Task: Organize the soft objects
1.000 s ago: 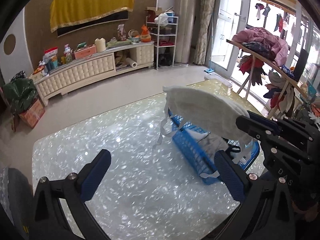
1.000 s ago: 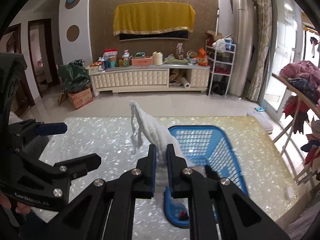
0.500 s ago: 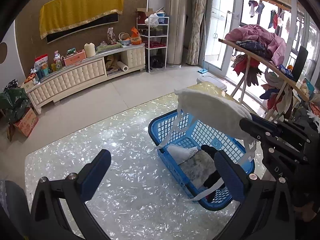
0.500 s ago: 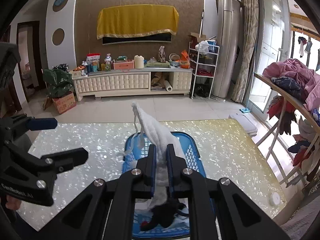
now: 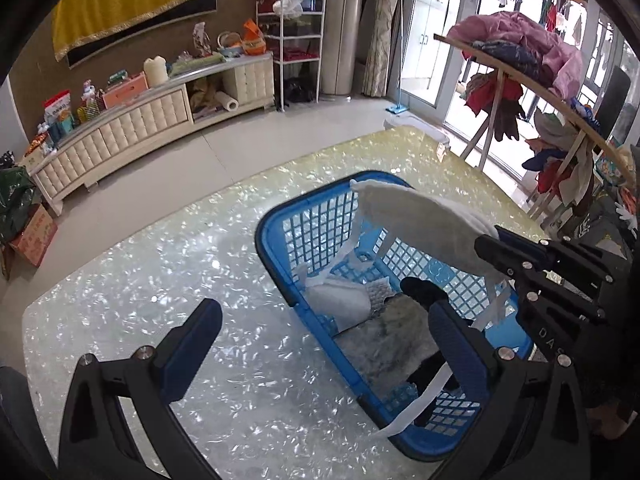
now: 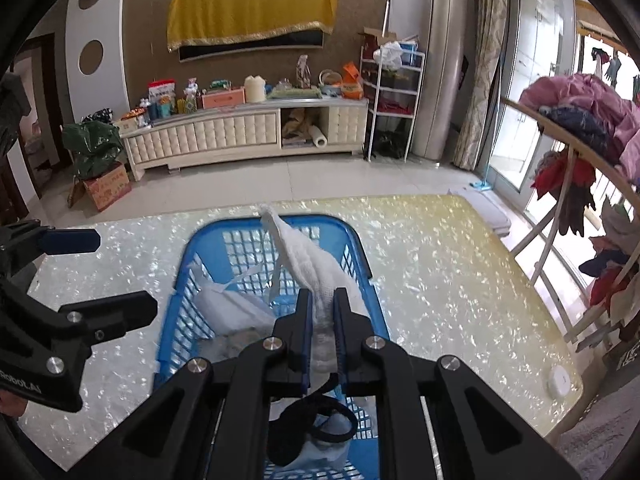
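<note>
A white gauze mask (image 6: pixel 304 256) with dangling straps hangs over the blue plastic basket (image 6: pixel 200 248), and my right gripper (image 6: pixel 322 308) is shut on its lower end. In the left wrist view the mask (image 5: pixel 416 220) stretches across the basket (image 5: pixel 272 220) from the right gripper (image 5: pixel 496 244). My left gripper (image 5: pixel 326 340) stands open over the basket's near-left side with nothing between its fingers; it also shows in the right wrist view at the left (image 6: pixel 100 276). Inside the basket lie another white mask (image 5: pixel 340 300), a grey cloth (image 5: pixel 388 340) and a black item (image 6: pixel 304 424).
The basket sits on a glossy pearl-patterned table (image 5: pixel 160 280) with its far edge toward the room. A small white round object (image 6: pixel 560 380) lies near the table's right corner. A wooden rack piled with clothes (image 5: pixel 520 52) stands close on the right.
Both grippers have come forward and down over the basket. The held mask, earlier above the bare table beside the basket, now hangs over the basket's inside. The right gripper stays shut.
</note>
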Tool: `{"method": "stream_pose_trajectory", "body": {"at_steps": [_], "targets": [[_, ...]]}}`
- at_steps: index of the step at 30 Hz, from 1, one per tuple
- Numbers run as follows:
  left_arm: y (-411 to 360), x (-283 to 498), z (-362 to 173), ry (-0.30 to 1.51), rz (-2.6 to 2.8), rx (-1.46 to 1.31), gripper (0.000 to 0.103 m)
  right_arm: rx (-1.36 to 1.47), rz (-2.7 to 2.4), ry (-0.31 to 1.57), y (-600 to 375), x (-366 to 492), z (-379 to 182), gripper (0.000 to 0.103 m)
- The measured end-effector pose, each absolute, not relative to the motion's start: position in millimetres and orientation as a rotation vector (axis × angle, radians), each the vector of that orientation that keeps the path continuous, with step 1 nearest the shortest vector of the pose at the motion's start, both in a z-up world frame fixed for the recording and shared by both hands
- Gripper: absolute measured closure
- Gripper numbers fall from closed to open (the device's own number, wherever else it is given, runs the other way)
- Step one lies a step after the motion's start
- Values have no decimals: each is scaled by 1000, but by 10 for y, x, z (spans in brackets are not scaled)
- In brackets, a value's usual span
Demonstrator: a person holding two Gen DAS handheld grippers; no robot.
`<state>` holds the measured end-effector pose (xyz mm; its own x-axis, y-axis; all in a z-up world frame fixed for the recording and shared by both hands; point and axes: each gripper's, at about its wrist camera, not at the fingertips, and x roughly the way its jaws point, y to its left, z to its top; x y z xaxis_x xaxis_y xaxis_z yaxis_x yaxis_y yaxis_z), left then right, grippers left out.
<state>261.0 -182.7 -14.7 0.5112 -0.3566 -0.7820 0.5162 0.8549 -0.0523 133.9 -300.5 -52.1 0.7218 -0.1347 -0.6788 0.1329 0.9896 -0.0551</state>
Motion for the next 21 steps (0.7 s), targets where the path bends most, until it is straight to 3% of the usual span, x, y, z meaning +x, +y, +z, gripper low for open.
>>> {"method": "stream_pose_trajectory", "body": {"at_steps": [14, 16, 18, 20, 21], "targets": [[-1950, 2760, -487, 972, -529, 226, 1, 0, -99, 879, -2953, 1487, -787, 89], [-1962, 2762, -517, 981, -530, 229, 1, -1, -100, 878, -2953, 1461, -768, 80], [-1969, 2745, -531, 984, -529, 235, 0, 24, -88, 878, -2987, 1443, -748, 50], [-1950, 2743, -534, 987, -528, 234, 0, 48, -76, 871, -3010, 1403, -712, 35], [-1943, 2736, -528, 988, -528, 229, 0, 44, -86, 867, -3026, 1387, -695, 34]]}}
